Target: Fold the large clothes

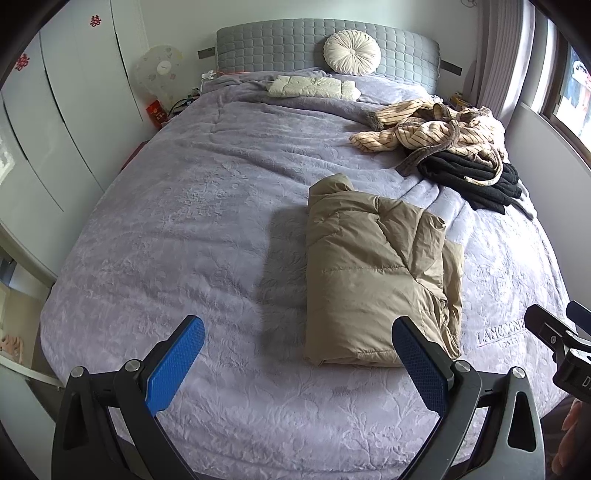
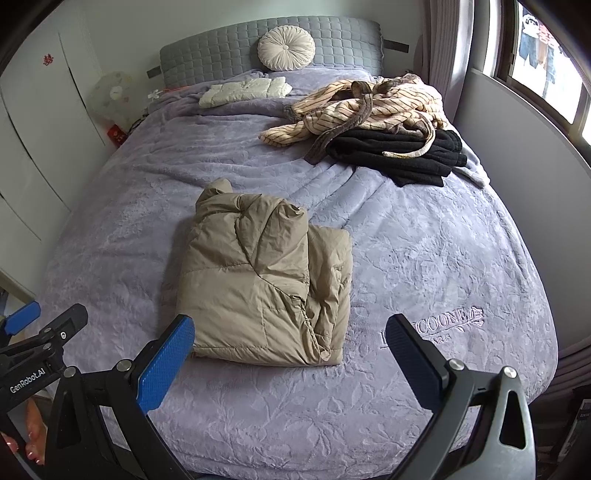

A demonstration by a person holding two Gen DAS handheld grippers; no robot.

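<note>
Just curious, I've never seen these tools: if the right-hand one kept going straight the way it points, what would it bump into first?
Probably the folded tan puffer jacket, lying just ahead of the open right gripper on the purple bedspread. Depth is hard to judge; it might touch the bedspread first.

- A bed (image 1: 184,229) is covered by a lavender embossed blanket (image 2: 424,258), on which embroidered lettering (image 2: 432,326) is seen near the foot.
- A grey quilted headboard (image 1: 280,44) is set against the wall, and a round cream pleated cushion (image 1: 352,52) is propped against it.
- A white standing fan (image 1: 158,72) is placed beside the head of the bed, with a small red packet (image 1: 155,112) just below it.
- White wardrobe doors (image 1: 74,110) are marked with red paper cut-outs (image 1: 96,21).
- A window (image 2: 546,55) is seen on the right wall, with a pale curtain (image 2: 443,48) hung beside it.
</note>
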